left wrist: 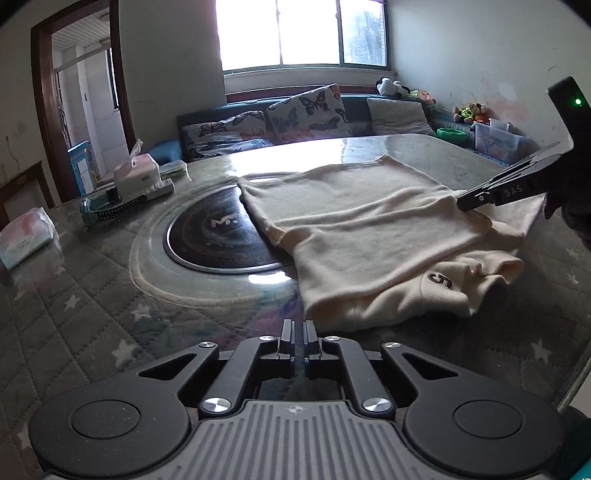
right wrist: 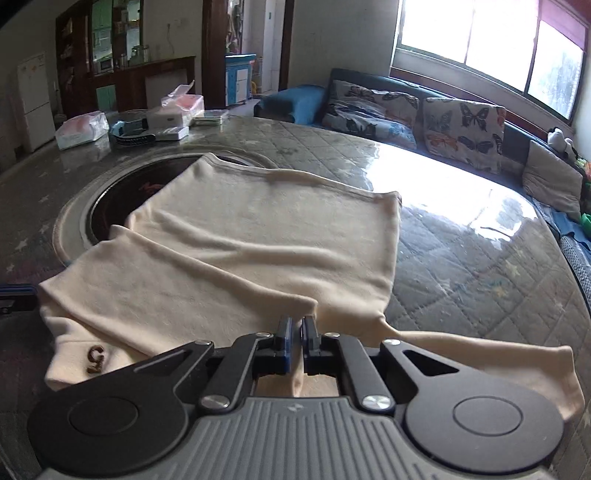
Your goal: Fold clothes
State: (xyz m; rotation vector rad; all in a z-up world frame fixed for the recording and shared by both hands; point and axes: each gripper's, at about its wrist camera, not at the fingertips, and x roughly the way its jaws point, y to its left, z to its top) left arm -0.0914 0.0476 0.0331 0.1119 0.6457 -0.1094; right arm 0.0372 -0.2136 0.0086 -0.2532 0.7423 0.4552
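Currently the cream garment [right wrist: 236, 243] lies partly folded on the glass-topped desk [right wrist: 461, 229], its far portion overlapping the dark round inset plate [left wrist: 210, 236] at the desk's centre. One layer is doubled over the body, and a thicker bunched edge carrying a dark "5" mark [left wrist: 439, 281] sits on the near side in the left wrist view. Right gripper [right wrist: 298, 325]: jaws closed on a pinch of the garment's cloth at its near edge; fabric shows between the fingers and runs back under the gripper body, with a loose flap trailing off to the right. In the left wrist view the same gripper [left wrist: 466, 201] comes in from the right with its tip at the garment's right edge. Left gripper [left wrist: 298, 330]: jaws drawn together, only a thin slit between the fingers, nothing seen between them; its tip is just beside the near edge of the garment, and whether it touches the cloth cannot be told. At the far left of the desk: a white box [left wrist: 135, 171], a plastic-wrapped tissue pack [left wrist: 26, 236] and a teal-and-black item [left wrist: 107, 210], well apart from the garment. Behind the desk, a sofa with butterfly-print cushions [right wrist: 461, 129] under a bright window [left wrist: 303, 33].
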